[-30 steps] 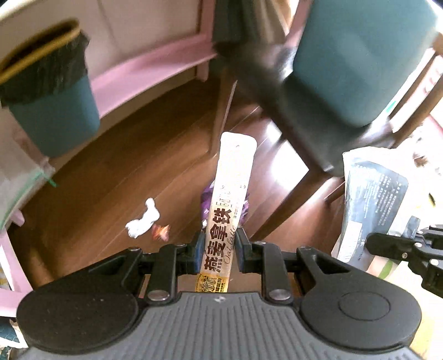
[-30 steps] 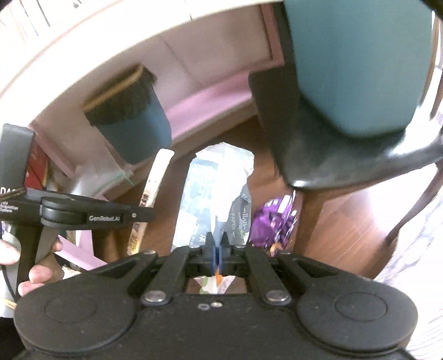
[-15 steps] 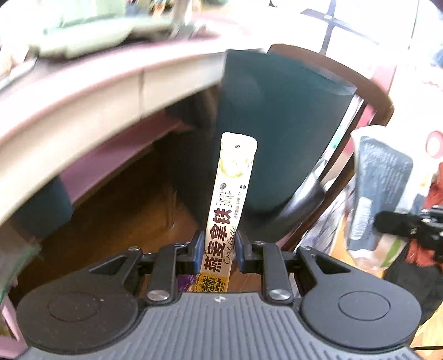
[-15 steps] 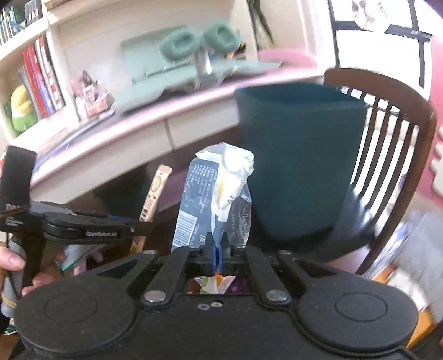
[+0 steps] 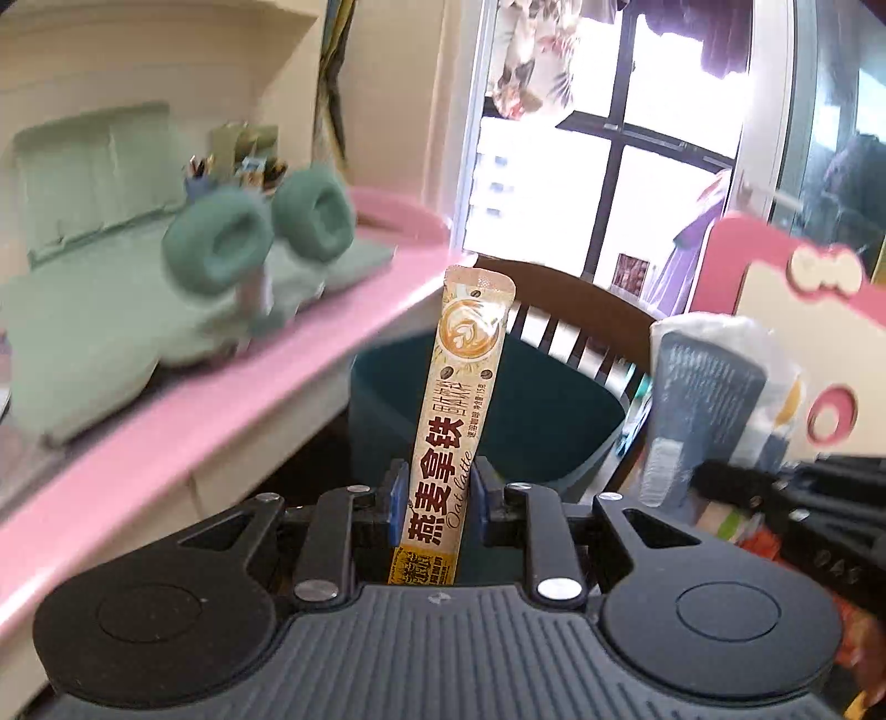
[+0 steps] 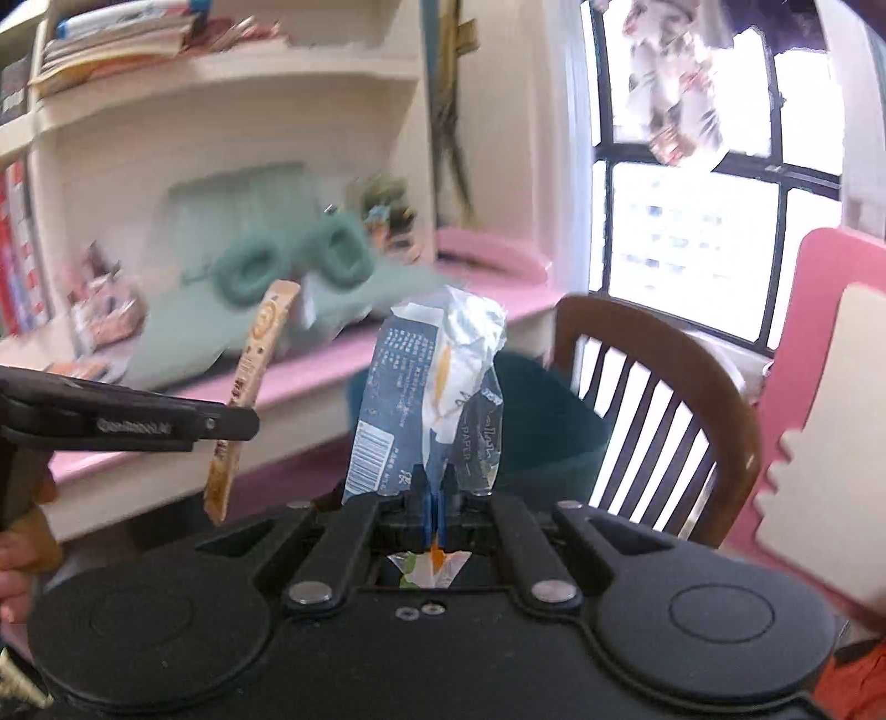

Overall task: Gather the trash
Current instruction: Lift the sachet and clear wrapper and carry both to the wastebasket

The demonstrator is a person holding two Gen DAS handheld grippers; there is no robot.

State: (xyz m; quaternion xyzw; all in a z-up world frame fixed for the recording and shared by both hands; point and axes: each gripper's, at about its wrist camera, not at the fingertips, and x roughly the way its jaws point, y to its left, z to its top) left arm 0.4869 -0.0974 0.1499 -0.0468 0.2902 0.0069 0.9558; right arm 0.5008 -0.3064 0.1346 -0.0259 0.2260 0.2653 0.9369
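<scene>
My left gripper (image 5: 438, 495) is shut on a long oat latte sachet (image 5: 462, 399), which stands upright between the blue pads. My right gripper (image 6: 436, 490) is shut on a crumpled blue and white plastic wrapper (image 6: 429, 387). A dark teal bin (image 5: 531, 410) stands on a wooden chair seat straight ahead, behind both pieces of trash; the same bin (image 6: 548, 421) shows past the wrapper in the right wrist view. The left gripper (image 6: 221, 426) with its sachet (image 6: 249, 382) reaches in from the left there. The wrapper (image 5: 703, 393) shows at the right of the left wrist view.
A pink desk (image 5: 232, 399) runs along the left with green headphones (image 5: 260, 227) on a green mat. The wooden chair back (image 6: 664, 376) rises behind the bin. A pink and cream board (image 6: 819, 399) stands at the right. Shelves with books (image 6: 111, 39) line the wall, and a hand (image 6: 22, 559) grips the left handle.
Both grippers have risen from near the floor to desk height, each keeping its piece of trash. The floor litter and lined bin have dropped from view; the bin's open top now shows ahead.
</scene>
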